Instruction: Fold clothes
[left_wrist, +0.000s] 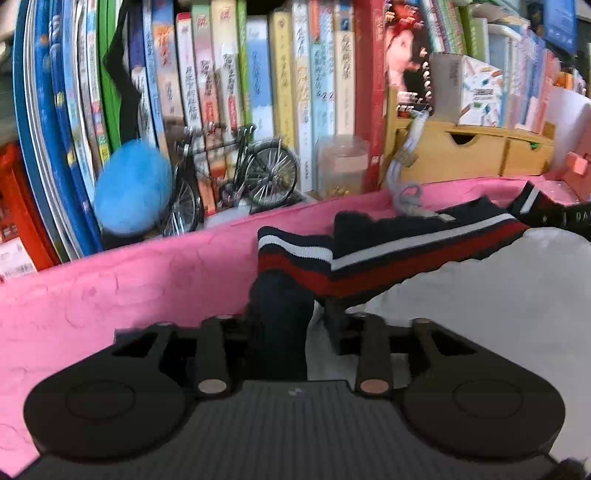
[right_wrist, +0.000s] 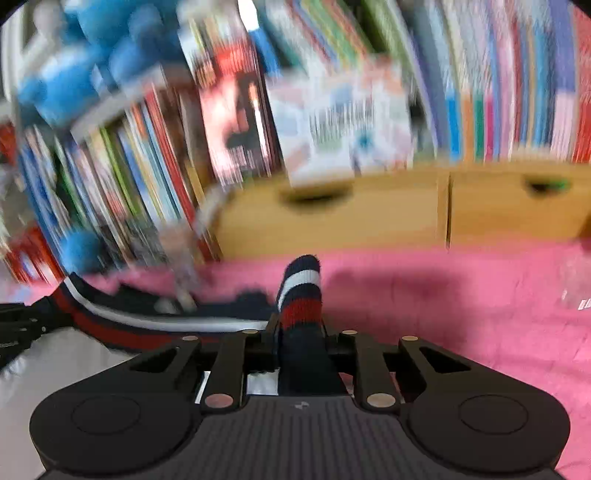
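Note:
A white garment (left_wrist: 480, 295) with a navy, white and red striped knit band (left_wrist: 388, 258) lies on a pink cloth. My left gripper (left_wrist: 284, 321) is shut on the band's left end, which bunches up between its fingers. In the right wrist view, my right gripper (right_wrist: 299, 332) is shut on the band's other end (right_wrist: 301, 291), which sticks up above the fingers. From there the striped band (right_wrist: 147, 321) stretches away to the left over the white fabric (right_wrist: 55, 369). The right gripper's black body (left_wrist: 569, 218) shows at the far right of the left wrist view. The right view is motion-blurred.
The pink cloth (left_wrist: 110, 288) covers the work surface. Behind it stand rows of books (left_wrist: 258, 74), a blue fluffy ball (left_wrist: 133, 188), a small model bicycle (left_wrist: 236, 177), a clear jar (left_wrist: 341, 166) and a wooden drawer box (left_wrist: 465, 151). A keyring cord (left_wrist: 402, 184) hangs down onto the garment.

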